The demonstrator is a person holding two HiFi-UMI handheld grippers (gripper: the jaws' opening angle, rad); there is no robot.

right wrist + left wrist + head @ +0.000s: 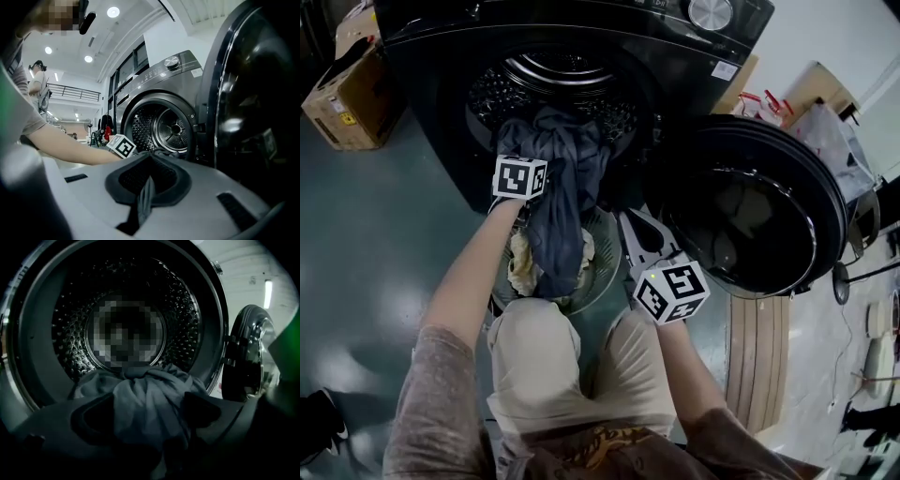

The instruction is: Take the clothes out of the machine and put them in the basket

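Faintly, the washer (609, 28) bears a white label (724, 70), print unreadable.

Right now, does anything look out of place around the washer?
Yes: the blue-grey garment hangs half out of the drum, its lower end in the basket below, so it is neither in nor out.

Floor (366, 272): dark green, glossy, lights reflected. Standing on it are a black washing machine (441, 56), a round grey basket (602, 251) just before its opening, and a cardboard box (342, 103) at the machine's left. Pale wooden boards (759, 356) lie at the right.
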